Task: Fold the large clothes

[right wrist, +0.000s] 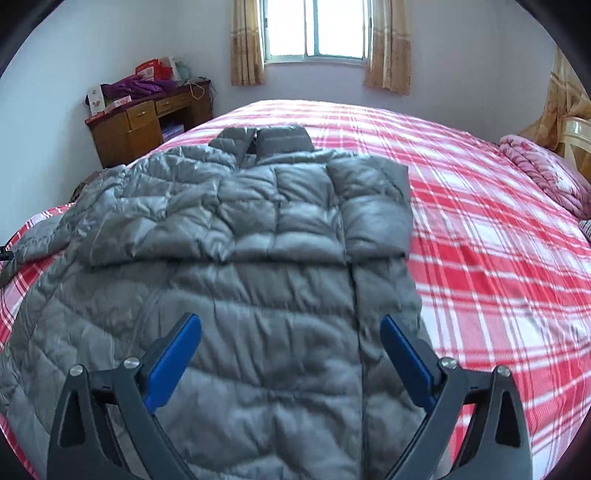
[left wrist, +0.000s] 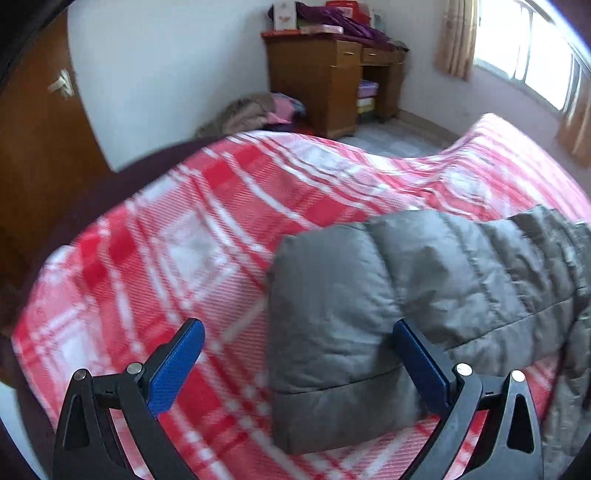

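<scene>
Left gripper (left wrist: 298, 332): black frame, ribbed blue pads, jaws spread wide and holding nothing; poised above the cuff end of a sleeve (left wrist: 332, 325).

Right gripper (right wrist: 291, 326): same build, jaws likewise parted and empty, above the lower body of the jacket.

Jacket (right wrist: 258, 229): grey quilted down, slightly glossy shell, puffy horizontal channels, creased. Lies flat on the bed, collar (right wrist: 273, 142) toward the window. One sleeve is folded over the chest on the side nearer the pink quilt; the other extends sideways toward the bed's edge. A dark vertical seam runs down the body.

Bedspread (right wrist: 480, 258): red, pink and white plaid, fine ribbed weave, covers the whole bed.

Pink quilt (right wrist: 546, 173): rolled, at the bed's far right.

Wooden desk (right wrist: 140, 125): brown, drawers, piled with purple cloth and boxes.

Window (right wrist: 317, 27): bright, flanked by tan curtains.
</scene>
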The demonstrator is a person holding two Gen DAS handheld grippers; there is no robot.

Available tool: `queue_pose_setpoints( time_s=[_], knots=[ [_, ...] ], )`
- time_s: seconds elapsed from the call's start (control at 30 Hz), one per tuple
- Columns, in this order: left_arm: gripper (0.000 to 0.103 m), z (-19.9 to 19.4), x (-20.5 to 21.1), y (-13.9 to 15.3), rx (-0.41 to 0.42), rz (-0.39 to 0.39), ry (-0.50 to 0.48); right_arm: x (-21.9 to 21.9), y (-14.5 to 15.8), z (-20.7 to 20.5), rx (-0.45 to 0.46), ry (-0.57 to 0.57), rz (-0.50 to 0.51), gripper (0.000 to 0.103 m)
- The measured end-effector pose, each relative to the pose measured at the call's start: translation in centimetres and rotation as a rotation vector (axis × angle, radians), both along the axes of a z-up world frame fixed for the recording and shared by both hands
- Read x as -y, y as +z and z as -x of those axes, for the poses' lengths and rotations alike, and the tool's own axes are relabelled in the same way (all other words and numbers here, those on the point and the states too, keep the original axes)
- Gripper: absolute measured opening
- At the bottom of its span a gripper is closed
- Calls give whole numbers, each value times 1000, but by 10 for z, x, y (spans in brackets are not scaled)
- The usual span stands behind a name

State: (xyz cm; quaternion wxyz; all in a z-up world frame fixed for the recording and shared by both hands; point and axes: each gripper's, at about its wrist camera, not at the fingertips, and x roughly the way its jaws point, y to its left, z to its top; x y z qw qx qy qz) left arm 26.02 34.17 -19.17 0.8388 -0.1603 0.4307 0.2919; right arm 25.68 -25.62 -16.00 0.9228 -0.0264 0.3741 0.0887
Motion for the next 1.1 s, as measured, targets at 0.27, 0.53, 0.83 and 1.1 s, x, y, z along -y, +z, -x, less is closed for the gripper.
queue_pose_setpoints(
  time_s=[0.27,0.53,0.83,1.1],
  knots=[
    [22,-17,24,26,57,-4,-112,24,11,14,47,-63,-21,99],
    [19,-20,121,132,239,-220,-272,61,11,11,82,-171,-82,99],
    [18,-63,283,158,311,-279,-545,84,10,18,97,-207,-125,99],
    [74,-91,401,120,229,-356,-670,102,5,16,81,-235,-142,99]
  ],
)
